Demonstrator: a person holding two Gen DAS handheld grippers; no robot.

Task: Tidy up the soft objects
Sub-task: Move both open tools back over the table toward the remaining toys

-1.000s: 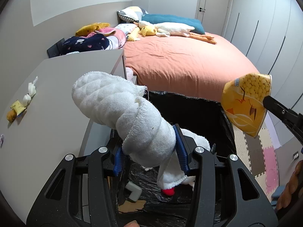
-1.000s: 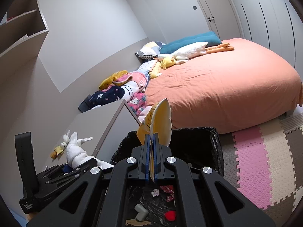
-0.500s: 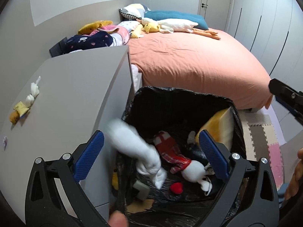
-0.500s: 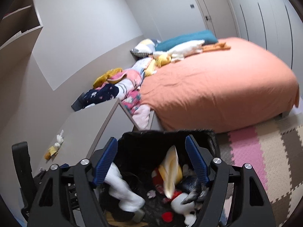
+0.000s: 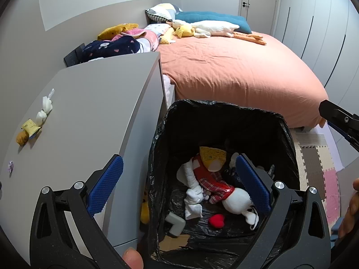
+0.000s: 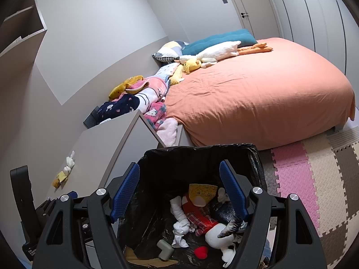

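With both sets of jaws spread wide and nothing between them, I'm at the end of a drop step: my left gripper (image 5: pixel 179 183) and my right gripper (image 6: pixel 179 192) hover empty over the black plastic-lined bin (image 5: pixel 224 109). Inside it lie the white quilted cloth roll (image 5: pixel 190 186), the yellow printed wedge-shaped cushion (image 5: pixel 212 155), the plush doll in red plaid (image 5: pixel 213 179), a small red heart plush (image 5: pixel 216 220) and a grey L-shaped foam piece (image 5: pixel 176 223), all on the bin's floor. Just left of the bin is the grey cabinet top (image 5: pixel 89 103), and on it, well apart from my jaws, a small white-and-brown plush toy with a yellow tag (image 5: pixel 36 121) lies untouched. I judge that's the nearest pick: swing the left gripper out over the top, jaws kept wide, come down across the toy's body. Farther off, the orange-covered bed (image 5: pixel 235 67) holds a yellow chick plush (image 5: pixel 185 31) and a long white goose plush (image 5: pixel 213 28); folded patterned blankets (image 5: pixel 125 42) lie piled beside it.
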